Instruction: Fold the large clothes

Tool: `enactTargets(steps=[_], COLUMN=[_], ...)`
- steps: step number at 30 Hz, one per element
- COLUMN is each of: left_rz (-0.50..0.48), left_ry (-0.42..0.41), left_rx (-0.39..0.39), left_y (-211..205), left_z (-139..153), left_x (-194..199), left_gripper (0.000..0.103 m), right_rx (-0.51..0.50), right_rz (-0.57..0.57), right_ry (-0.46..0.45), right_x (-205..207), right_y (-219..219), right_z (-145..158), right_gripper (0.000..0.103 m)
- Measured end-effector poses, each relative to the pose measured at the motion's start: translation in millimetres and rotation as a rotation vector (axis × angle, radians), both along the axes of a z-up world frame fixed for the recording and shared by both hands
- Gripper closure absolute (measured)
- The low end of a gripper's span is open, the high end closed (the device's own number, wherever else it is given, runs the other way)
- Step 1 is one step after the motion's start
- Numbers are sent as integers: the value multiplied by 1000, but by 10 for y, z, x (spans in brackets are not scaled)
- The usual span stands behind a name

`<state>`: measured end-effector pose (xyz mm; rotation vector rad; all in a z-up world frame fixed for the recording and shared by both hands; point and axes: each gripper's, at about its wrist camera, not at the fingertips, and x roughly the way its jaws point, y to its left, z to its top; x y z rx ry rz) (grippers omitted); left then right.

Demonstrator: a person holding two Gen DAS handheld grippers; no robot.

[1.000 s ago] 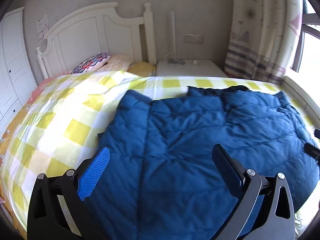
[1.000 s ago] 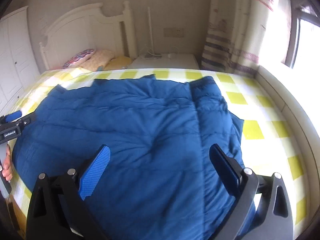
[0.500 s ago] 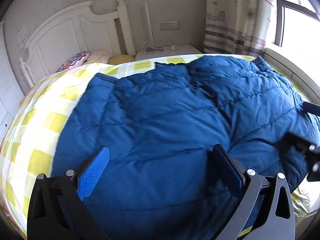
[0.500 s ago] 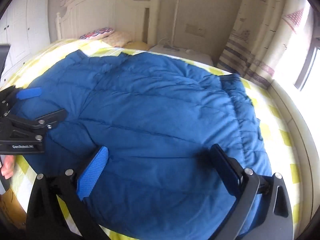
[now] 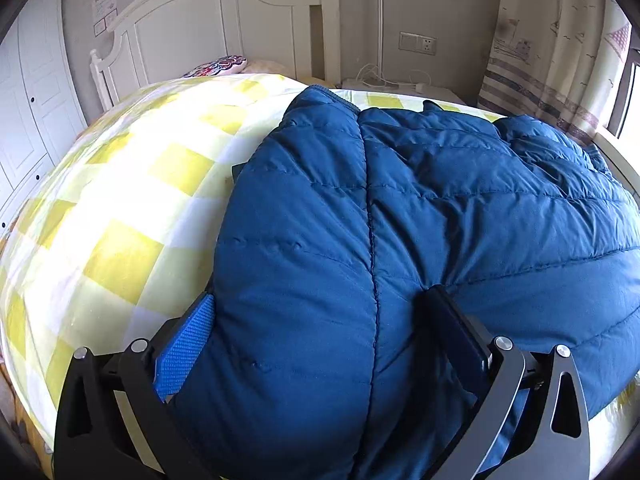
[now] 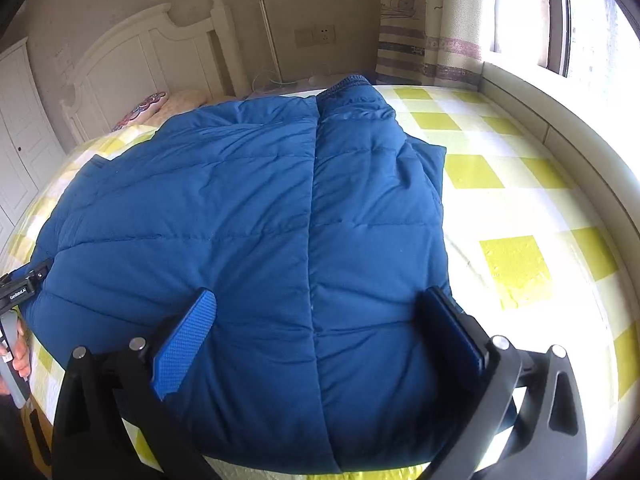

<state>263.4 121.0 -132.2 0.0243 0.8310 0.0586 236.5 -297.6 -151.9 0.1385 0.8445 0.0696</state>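
Note:
A large blue quilted down jacket [image 5: 400,220] lies spread on the bed; in the right wrist view [image 6: 260,220] it fills the middle. My left gripper [image 5: 320,336] is open, its jaws wide apart around the jacket's near left edge, the padding bulging between them. My right gripper [image 6: 320,332] is open, jaws straddling the jacket's near right part, just above the fabric. The left gripper's body also shows in the right wrist view [image 6: 20,292] at the jacket's left edge, with the hand that holds it.
The bed has a yellow and white checked sheet [image 5: 120,208], also seen in the right wrist view [image 6: 512,184]. A white headboard [image 5: 224,28], pillows [image 5: 220,66], a white nightstand [image 5: 400,88] and a curtain [image 6: 432,32] by the window stand behind. A white wardrobe [image 5: 24,120] is on the left.
Both grippers moved down and closer to the jacket's near edge. The left gripper shifted to the jacket's left side, so the padding now sits between its open jaws.

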Motion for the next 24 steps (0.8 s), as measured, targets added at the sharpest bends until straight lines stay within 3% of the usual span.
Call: enactTargets(steps=[6,9,11,13,16,18,20,24], left_rz=[-6,-46,-81,-137,-136,-123,-96,-86], left_ry=[93,-11,-89,-142,-60,44,106,119], left_rx=[-31,-37,-18,53,198,218,239,24], left_y=[125,75,-84,-323,-579,-583,-499,-137], left_z=[198,615,881,984,743,461,210,125], left_x=[43,189,397,726,1404,1763,1940,1972], left_gripper=[4,4,4,4,4,4,4,4], right_rx=[-14,-55,-69,-113,-207,-313,-344,-97], right_rz=[-14,-35,16,111,231,309,346,93], right_ry=[69,-23,-57,-58,27,90,120,150], right_x=[28,208,483,866,1467,1757,1942,2189], right_y=[-16,41,235,566,1047,1274,1244,314], right_z=[172,502,665,720,579,392,274,207], right_gripper=[3,3,3,3,3,3,3,3])
